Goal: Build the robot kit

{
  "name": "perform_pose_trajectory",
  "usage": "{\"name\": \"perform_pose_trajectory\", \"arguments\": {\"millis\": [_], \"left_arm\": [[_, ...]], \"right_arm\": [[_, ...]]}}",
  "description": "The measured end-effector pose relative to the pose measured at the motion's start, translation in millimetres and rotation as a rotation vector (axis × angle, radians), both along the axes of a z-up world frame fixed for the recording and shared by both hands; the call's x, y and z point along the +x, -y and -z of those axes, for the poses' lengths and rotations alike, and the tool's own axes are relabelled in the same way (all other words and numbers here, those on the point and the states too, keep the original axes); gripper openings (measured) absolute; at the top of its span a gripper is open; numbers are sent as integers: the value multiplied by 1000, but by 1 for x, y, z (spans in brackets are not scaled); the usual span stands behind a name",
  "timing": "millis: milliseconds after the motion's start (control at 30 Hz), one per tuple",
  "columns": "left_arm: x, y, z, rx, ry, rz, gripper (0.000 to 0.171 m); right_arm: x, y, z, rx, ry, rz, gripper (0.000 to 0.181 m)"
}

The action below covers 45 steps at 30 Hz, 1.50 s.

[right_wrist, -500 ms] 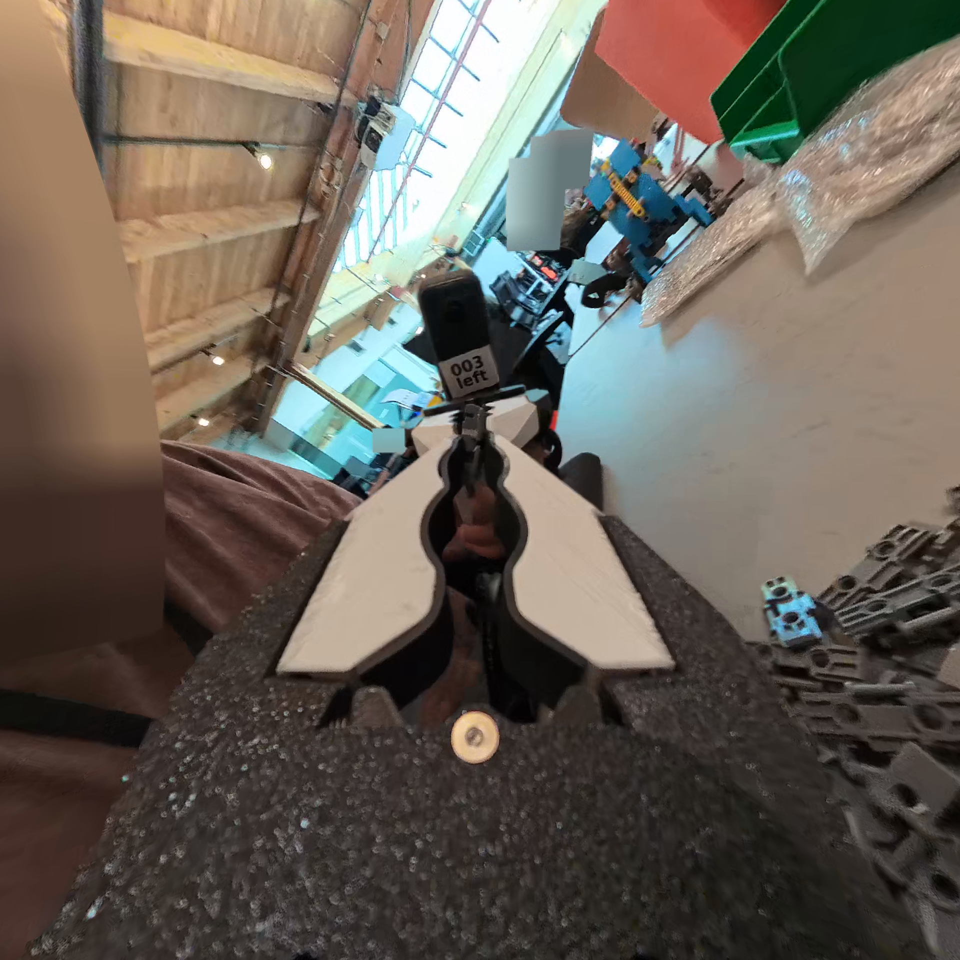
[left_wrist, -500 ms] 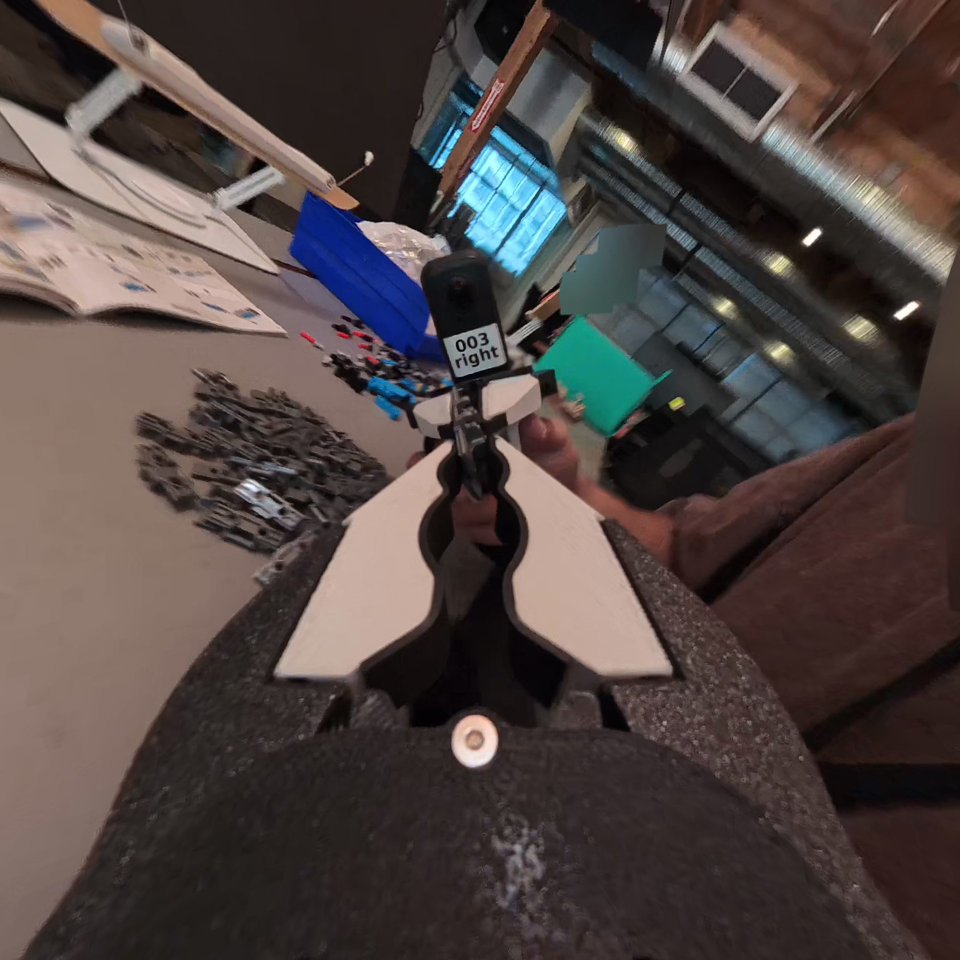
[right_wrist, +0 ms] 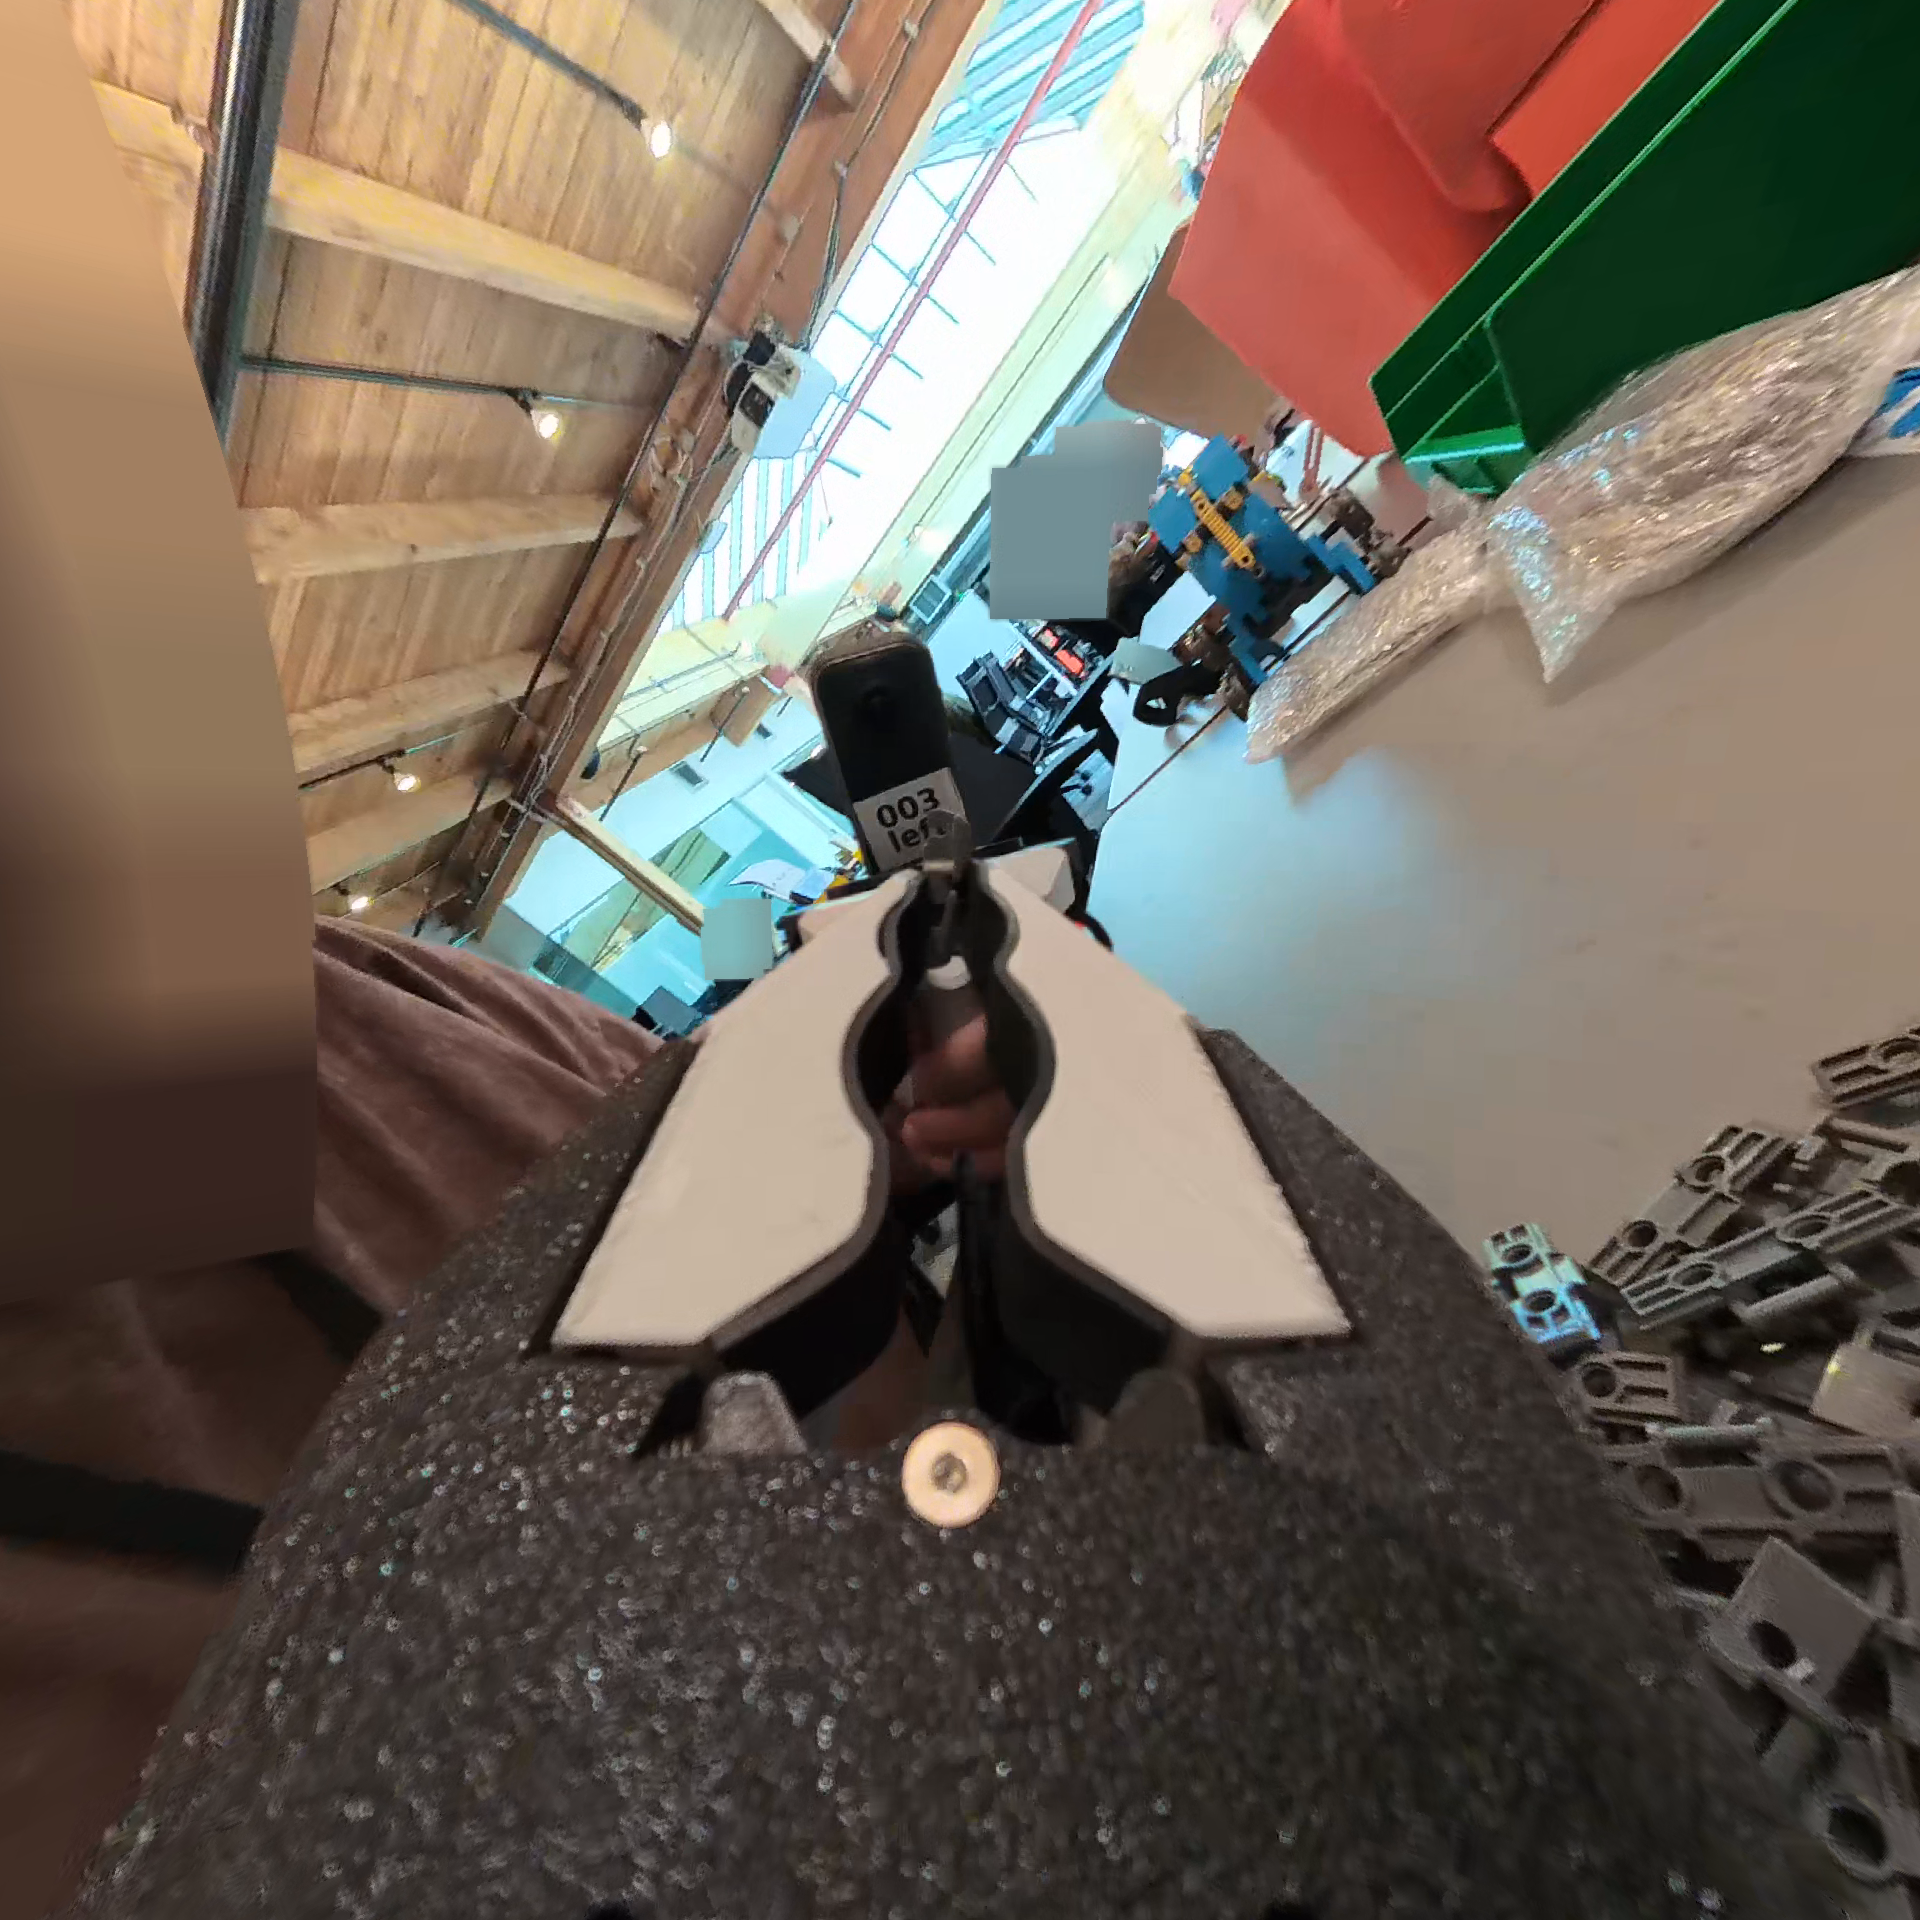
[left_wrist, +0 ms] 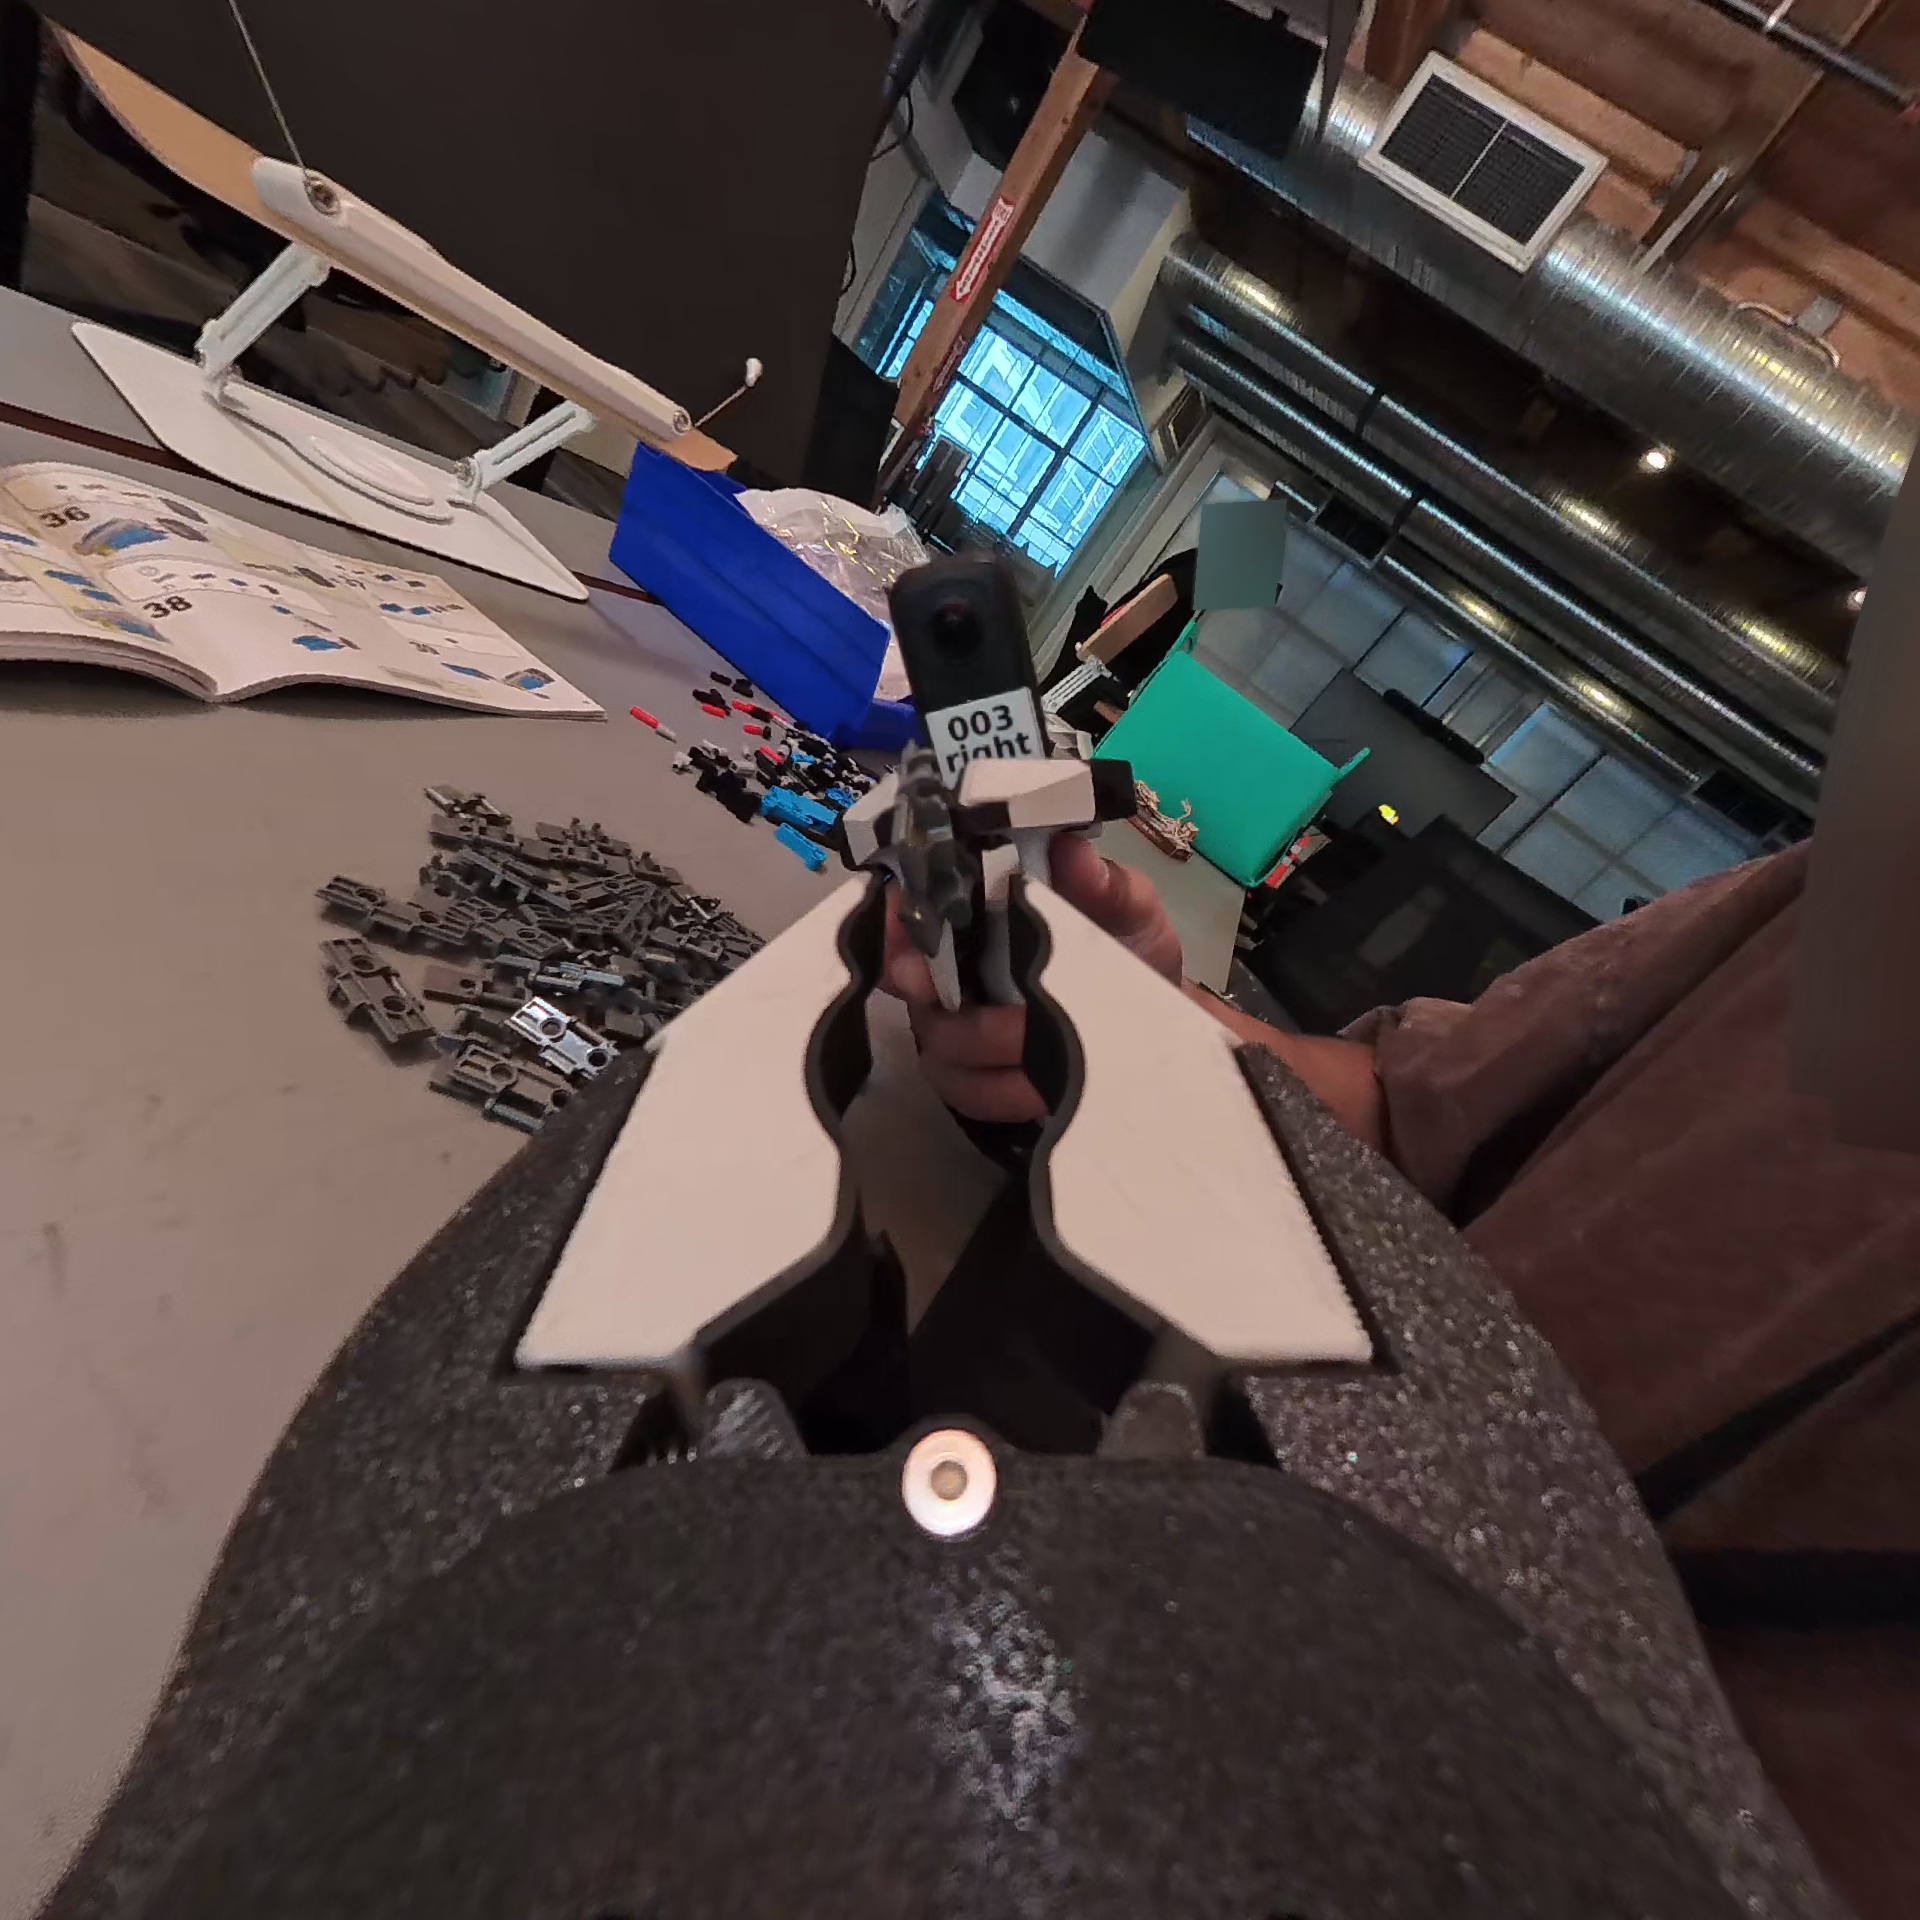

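A small dark grey plastic building-block piece (left_wrist: pixel 928 844), angular and studded with pegs and holes, is held in mid-air above the table edge between the two tools. The left gripper (left_wrist: pixel 940 883) and the right gripper (left_wrist: pixel 971 831) face each other tip to tip, and both pairs of jaws are pressed onto this piece from opposite ends; from the right wrist view the same piece (right_wrist: pixel 943 896) sits pinched at the right gripper's (right_wrist: pixel 943 914) tips, with the left gripper's camera behind it. Whether it is one part or two being joined cannot be told.

The risk is a slip. The piece is hard, smooth plastic gripped over a very small area by narrow white finger pads (left_wrist: pixel 748 1132), so any twist or pull out of line between the two tools could pop it loose and drop it towards the person's lap in brown fabric (left_wrist: pixel 1621 1143), away from the table.

The gripper bodies are wrapped in coarse, speckled black foam (left_wrist: pixel 935 1714); the fingers are flat, matte white plates with wavy dark inner edges. On the smooth grey table (left_wrist: pixel 156 1039) lies a loose heap of dark grey plastic pieces (left_wrist: pixel 520 956), flat and holed, with one paler silver-blue part among them. Beyond are small scattered blue, black and red pins (left_wrist: pixel 769 769), a glossy blue plastic bin (left_wrist: pixel 748 603) holding a crinkled clear bag, an open paper instruction booklet (left_wrist: pixel 260 613) and a white folding stand (left_wrist: pixel 343 447). The right wrist view adds shiny clear bags (right_wrist: pixel 1621 499) and green (right_wrist: pixel 1662 270) and red bins (right_wrist: pixel 1340 208).
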<state>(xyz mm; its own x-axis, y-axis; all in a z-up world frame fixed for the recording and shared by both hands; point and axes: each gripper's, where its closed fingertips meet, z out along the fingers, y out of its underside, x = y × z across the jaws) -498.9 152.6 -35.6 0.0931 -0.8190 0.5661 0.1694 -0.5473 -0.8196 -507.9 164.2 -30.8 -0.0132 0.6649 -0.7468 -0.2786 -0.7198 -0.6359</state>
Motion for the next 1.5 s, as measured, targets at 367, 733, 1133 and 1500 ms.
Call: {"name": "perform_pose_trajectory", "arguments": {"millis": [367,733,1133,1500], "left_arm": [[-1,3,8,11,-84,82,7],[-5,12,29,69,-299,181,7],[-9,26,42,402,-599,215,7],[-12,16,48,573,-683,161,6]], "right_arm": [[1,5,9,155,182,-43,11],[2,14,21,489,639,-193,34],[-9,34,45,636,916,-488,10],[-13,23,51,658,790,-362,8]]}}
